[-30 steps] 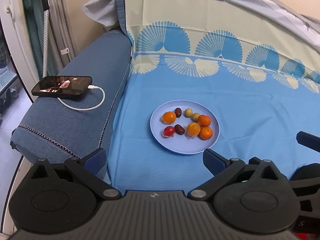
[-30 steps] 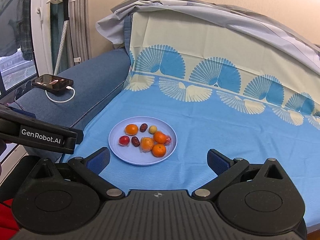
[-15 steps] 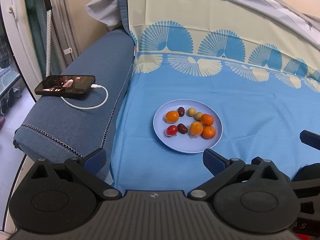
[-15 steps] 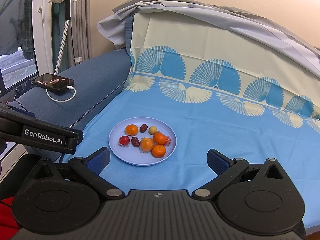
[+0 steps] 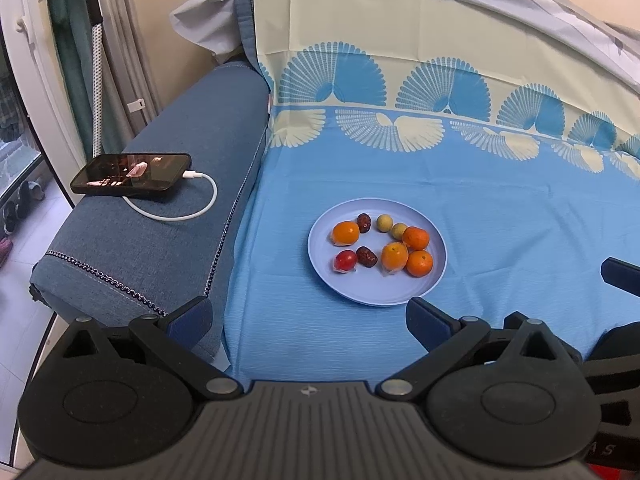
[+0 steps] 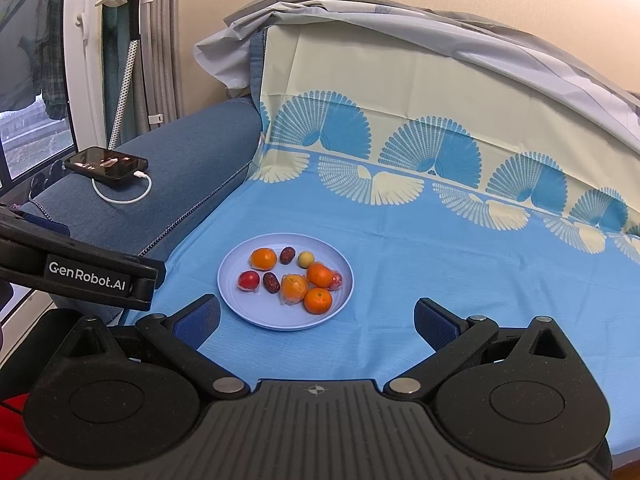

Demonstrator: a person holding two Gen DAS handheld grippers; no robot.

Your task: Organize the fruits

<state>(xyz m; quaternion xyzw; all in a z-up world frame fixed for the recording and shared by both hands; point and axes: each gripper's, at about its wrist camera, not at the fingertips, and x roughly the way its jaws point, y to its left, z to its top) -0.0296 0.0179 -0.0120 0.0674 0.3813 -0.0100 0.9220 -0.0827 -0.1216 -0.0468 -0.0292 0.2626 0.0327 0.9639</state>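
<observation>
1. Blue sheeted sofa seat (image 5: 500, 208) carrying a pale blue plate (image 5: 334, 280) of fruit, just ahead of both grippers
2. Left gripper (image 5: 308, 318) and right gripper (image 6: 316, 318): jaws spread wide, holding nothing
3. Oranges (image 5: 418, 263) round, firm, light; best pinched across the middle
4. Red tomato (image 5: 346, 260) smooth, soft, probably bruisable; wrinkled dates (image 5: 366, 257) small and grippy

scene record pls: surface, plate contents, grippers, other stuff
surface: blue sheet over a sofa
plate: four oranges, two dark dates, two yellow-green fruits, one red fruit
left gripper: open, empty, short of the plate
right gripper: open, empty
armrest: phone on a white cable
</observation>
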